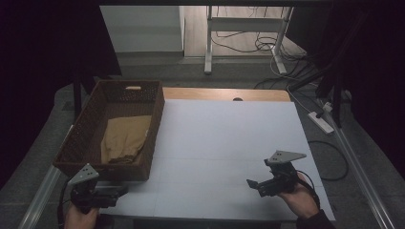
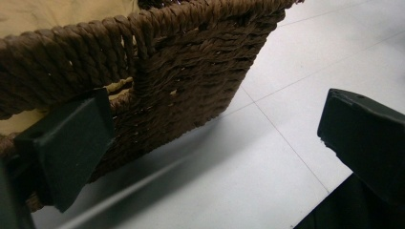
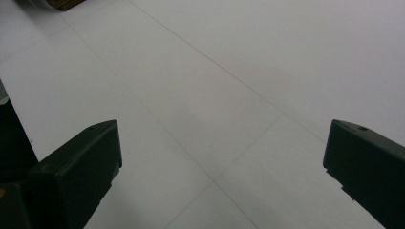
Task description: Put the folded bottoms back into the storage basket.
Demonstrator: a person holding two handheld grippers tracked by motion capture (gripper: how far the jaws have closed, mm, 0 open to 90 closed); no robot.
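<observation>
A brown woven basket (image 1: pixel 86 125) stands on the left side of the white table (image 1: pixel 224 143), with a tan folded cloth (image 1: pixel 125 137) lying inside it. My left gripper (image 1: pixel 119 192) hovers at the table's front left corner, just in front of the basket's near wall (image 2: pixel 191 62). It is open, nothing between its jaws. My right gripper (image 1: pixel 255 185) is held low over the front right of the table, open and empty, pointing left across the bare white surface (image 3: pixel 215 86).
A wooden strip (image 1: pixel 224 93) runs along the table's far edge. Beyond it stand a white desk frame (image 1: pixel 246 33) and loose cables on the floor. A power strip (image 1: pixel 321 121) lies right of the table. Dark curtains close both sides.
</observation>
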